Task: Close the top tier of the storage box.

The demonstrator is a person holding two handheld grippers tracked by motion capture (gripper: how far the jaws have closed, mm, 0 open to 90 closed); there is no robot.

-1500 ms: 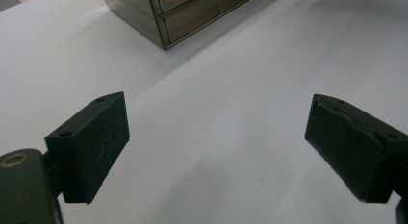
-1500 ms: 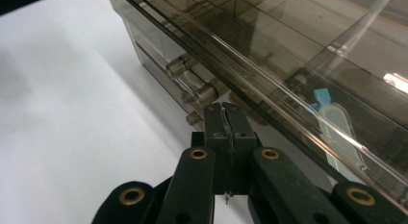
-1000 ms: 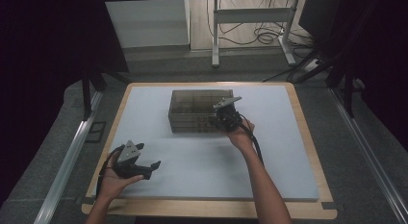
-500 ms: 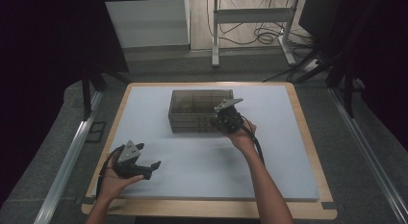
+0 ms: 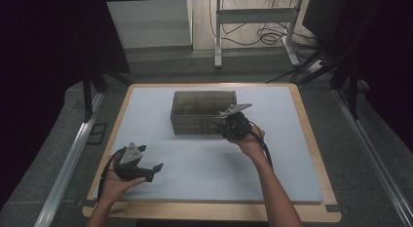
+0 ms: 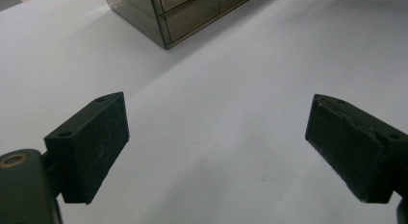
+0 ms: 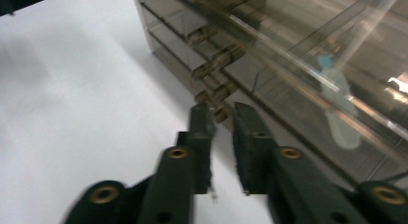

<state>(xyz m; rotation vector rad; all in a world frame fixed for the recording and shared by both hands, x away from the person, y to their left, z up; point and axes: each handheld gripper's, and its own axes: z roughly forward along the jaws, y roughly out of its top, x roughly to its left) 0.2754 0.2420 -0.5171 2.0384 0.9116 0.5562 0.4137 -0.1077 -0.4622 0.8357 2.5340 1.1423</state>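
High view: drawer box [image 5: 203, 111] is seen mid-table, right gripper [image 5: 228, 127] at its front.

Left gripper view: left gripper [image 6: 216, 149] is held spread, empty.

Right gripper view: jaws are nearly closed around a small drawer handle [image 7: 222, 113]; a shallow pinch could slip off.

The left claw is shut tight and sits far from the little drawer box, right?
Not quite. The left claw is wide open, its two black jaws far apart over the bare white table, as the left gripper view shows. It does sit far from the drawer box.
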